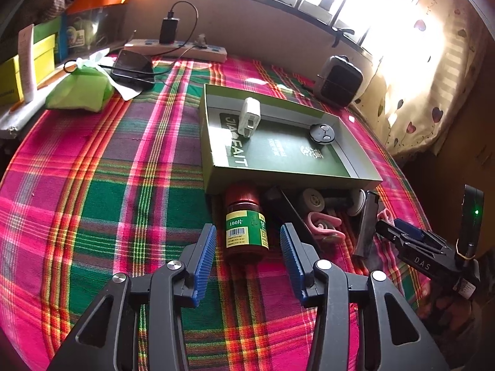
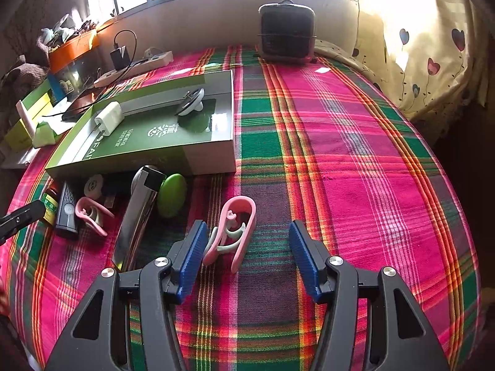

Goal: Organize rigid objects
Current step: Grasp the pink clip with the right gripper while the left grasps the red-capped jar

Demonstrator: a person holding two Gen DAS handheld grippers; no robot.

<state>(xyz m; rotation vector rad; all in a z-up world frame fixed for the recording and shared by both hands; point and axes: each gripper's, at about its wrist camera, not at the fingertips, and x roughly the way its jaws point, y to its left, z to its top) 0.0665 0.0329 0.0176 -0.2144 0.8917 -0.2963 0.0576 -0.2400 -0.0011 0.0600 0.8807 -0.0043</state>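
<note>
The left gripper [image 1: 247, 247] stands spread wide around the brown pill bottle [image 1: 246, 225], which lies on the plaid cloth [image 1: 92, 185] just before the near wall of the green box tray [image 1: 213, 142]; it looks lined up for a grasp. The right gripper [image 2: 247, 247] is likewise spread, empty, with a pink clip [image 2: 235, 232] between its pads. A white charger [image 1: 250, 116] and round black piece [image 1: 322, 133] already rest inside the tray, apparently the collecting place.

Box wall [image 1: 290, 182] hides the roller's [image 1: 312, 199] far side; bottle [image 2: 51, 205] perhaps half-covered.
</note>
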